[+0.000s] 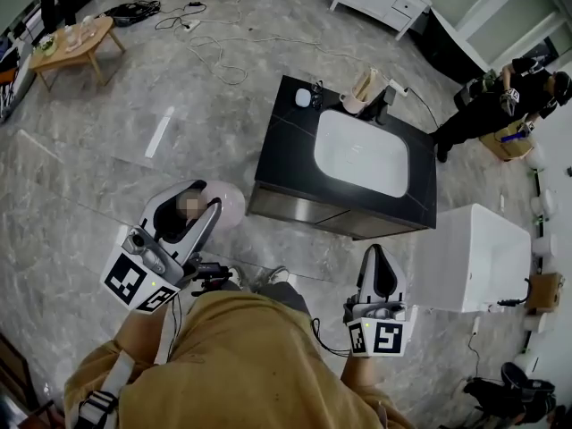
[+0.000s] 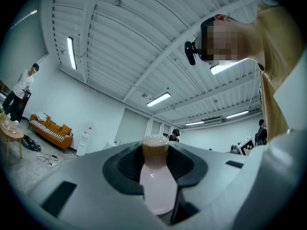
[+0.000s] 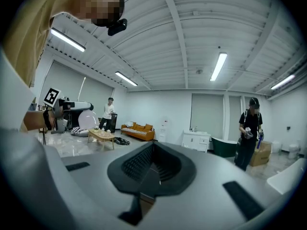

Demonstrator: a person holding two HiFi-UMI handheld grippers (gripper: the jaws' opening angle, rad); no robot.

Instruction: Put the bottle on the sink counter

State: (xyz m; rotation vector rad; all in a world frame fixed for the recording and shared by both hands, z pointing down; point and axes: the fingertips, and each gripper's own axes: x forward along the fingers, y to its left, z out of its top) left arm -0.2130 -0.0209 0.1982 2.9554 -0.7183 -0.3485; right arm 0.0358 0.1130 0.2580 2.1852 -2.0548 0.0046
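**Grey-tiled room: bottle in the left gripper, not on the sink counter**

Item under inspection: a pale pink bottle (image 2: 156, 186) with a tan cap (image 2: 155, 146). It sits between the dark pads (image 2: 125, 169) of the left gripper (image 1: 204, 197), which press on it from both sides. The jaws stand partly apart, taken up by the bottle's width. In the left gripper view the cap shows at the top and the body widens toward the camera. In the head view the bottle is a rounded pink shape at the gripper's tips, over the floor (image 1: 134, 150).

It is near the front left corner of the sink counter (image 1: 284, 141) but apart from it. The counter has a black top with a white basin (image 1: 362, 152) set into it. A few small items stand along its far edge, too small to identify.

The right gripper (image 1: 379, 256) is held lower right in the head view, in front of the counter's right side. Its own view shows the jaws closed together with nothing between them.

Surroundings:
- A white unit (image 1: 483, 253) stands just right of the counter.
- A person in black (image 1: 500, 101) bends beyond the counter's far right corner.
- A wooden coffee table (image 1: 76, 47) and loose cables (image 1: 214, 43) are well off at the top left.
- An orange sofa (image 2: 50, 128) stands against the far wall.
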